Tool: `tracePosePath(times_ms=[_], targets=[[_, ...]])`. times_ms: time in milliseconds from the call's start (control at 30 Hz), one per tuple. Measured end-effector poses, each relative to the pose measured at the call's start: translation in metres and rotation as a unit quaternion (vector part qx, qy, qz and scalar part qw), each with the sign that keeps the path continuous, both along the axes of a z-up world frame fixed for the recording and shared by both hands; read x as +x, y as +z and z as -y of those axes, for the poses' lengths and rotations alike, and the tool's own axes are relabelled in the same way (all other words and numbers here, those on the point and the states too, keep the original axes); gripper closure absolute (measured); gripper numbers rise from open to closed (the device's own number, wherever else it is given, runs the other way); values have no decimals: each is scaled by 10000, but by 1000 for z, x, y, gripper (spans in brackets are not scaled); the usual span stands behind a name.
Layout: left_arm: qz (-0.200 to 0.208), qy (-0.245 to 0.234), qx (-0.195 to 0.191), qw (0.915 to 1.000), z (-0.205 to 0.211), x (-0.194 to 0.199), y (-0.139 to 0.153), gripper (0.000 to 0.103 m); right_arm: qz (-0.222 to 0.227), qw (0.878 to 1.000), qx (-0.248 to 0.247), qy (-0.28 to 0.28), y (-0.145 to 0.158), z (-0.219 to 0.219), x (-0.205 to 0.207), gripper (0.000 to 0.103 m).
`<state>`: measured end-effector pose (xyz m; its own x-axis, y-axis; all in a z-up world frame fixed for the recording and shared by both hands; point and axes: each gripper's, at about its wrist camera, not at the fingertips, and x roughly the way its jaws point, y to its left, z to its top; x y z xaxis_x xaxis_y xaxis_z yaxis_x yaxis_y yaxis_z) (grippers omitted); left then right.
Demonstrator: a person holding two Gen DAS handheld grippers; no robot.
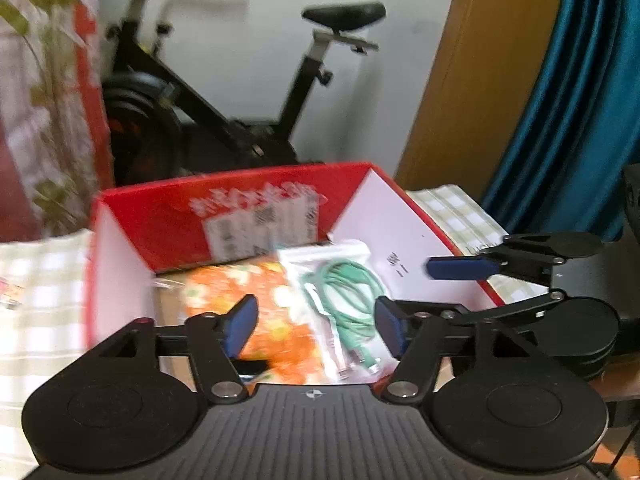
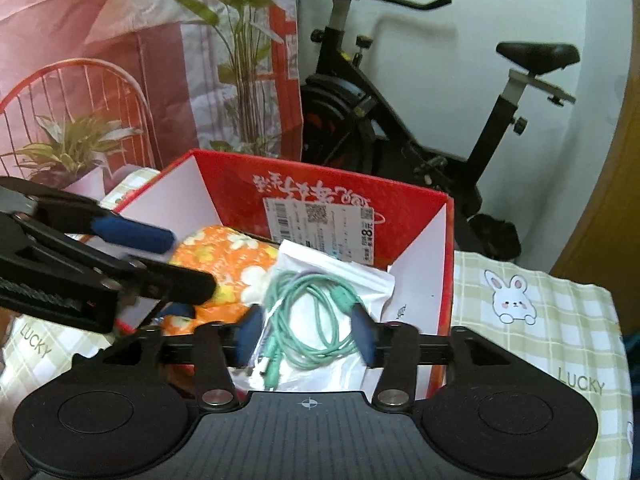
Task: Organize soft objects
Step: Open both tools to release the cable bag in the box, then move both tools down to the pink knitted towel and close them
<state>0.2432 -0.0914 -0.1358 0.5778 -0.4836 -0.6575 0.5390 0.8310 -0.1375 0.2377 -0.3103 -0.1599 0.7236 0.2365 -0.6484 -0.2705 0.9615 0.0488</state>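
Note:
An open red cardboard box stands on a checked cloth. Inside lie an orange flowered soft pouch and a clear bag holding a coiled green cable. My left gripper is open and empty above the box's near edge, over the pouch and the bag. It also shows at the left of the right wrist view. My right gripper is open and empty, its blue pads either side of the green cable. It shows at the right of the left wrist view.
A green and white checked cloth with a rabbit print covers the table. An exercise bike stands behind the box. A red printed backdrop with plants is at the left. A teal curtain hangs at the right.

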Motion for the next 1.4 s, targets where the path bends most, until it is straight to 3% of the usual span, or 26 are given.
tracePosePath(times_ms=[133, 333, 600, 900, 1100, 1400], targets=[[344, 203, 105, 9991, -25, -27, 12, 24, 184, 9997, 116, -89, 9, -7, -24, 32], [471, 412, 78, 9980, -62, -65, 12, 24, 357, 9985, 418, -67, 13, -12, -60, 31], [-56, 759, -96, 9971, -92, -100, -20, 25, 325, 9980, 549, -43, -1, -18, -98, 31], [-891, 1010, -308, 9904, -100, -115, -64, 31, -240, 9992, 324, -66, -48, -22, -123, 35], [-1237, 1070, -478, 9854, -103, -122, -83, 34, -500, 9984, 221, -131, -72, -22, -138, 35], [-1161, 940, -624, 9868, -100, -130, -80, 51, -828, 9954, 375, -299, -88, -10, -140, 51]])
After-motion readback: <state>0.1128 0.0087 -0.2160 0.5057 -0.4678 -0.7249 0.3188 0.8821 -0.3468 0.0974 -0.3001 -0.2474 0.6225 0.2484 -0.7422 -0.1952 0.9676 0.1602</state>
